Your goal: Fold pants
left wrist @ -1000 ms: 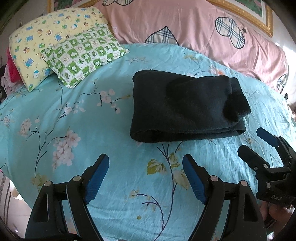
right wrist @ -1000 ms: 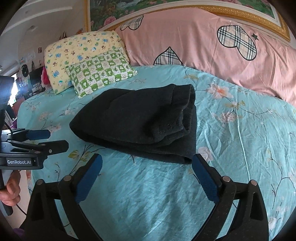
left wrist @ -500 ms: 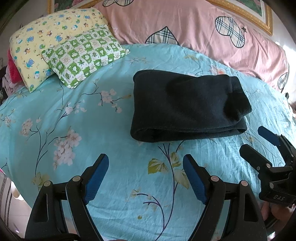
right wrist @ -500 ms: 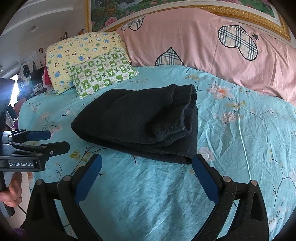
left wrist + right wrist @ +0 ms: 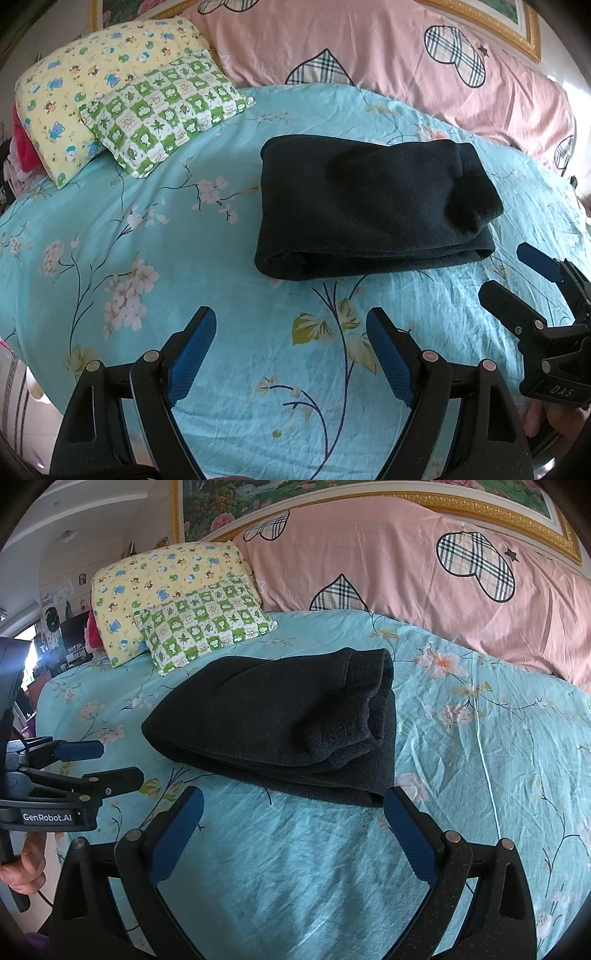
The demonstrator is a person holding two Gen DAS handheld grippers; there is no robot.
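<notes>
The black pants (image 5: pixel 373 206) lie folded into a thick bundle on the turquoise flowered bed sheet (image 5: pixel 147 236); they also show in the right wrist view (image 5: pixel 288 723). My left gripper (image 5: pixel 291 332) is open and empty, held back from the bundle's near edge. My right gripper (image 5: pixel 293 808) is open and empty, close to the bundle's near right corner. The right gripper shows at the right edge of the left wrist view (image 5: pixel 517 273), and the left gripper shows at the left of the right wrist view (image 5: pixel 107 760).
A yellow cartoon pillow (image 5: pixel 85 85) and a green checked pillow (image 5: pixel 166 110) lie at the back left. A long pink pillow with plaid hearts (image 5: pixel 388 62) runs along the headboard. The bed's near edge drops off at the lower left (image 5: pixel 22 373).
Both grippers have drawn back and risen slightly, staying open. The folded pants have not moved.
</notes>
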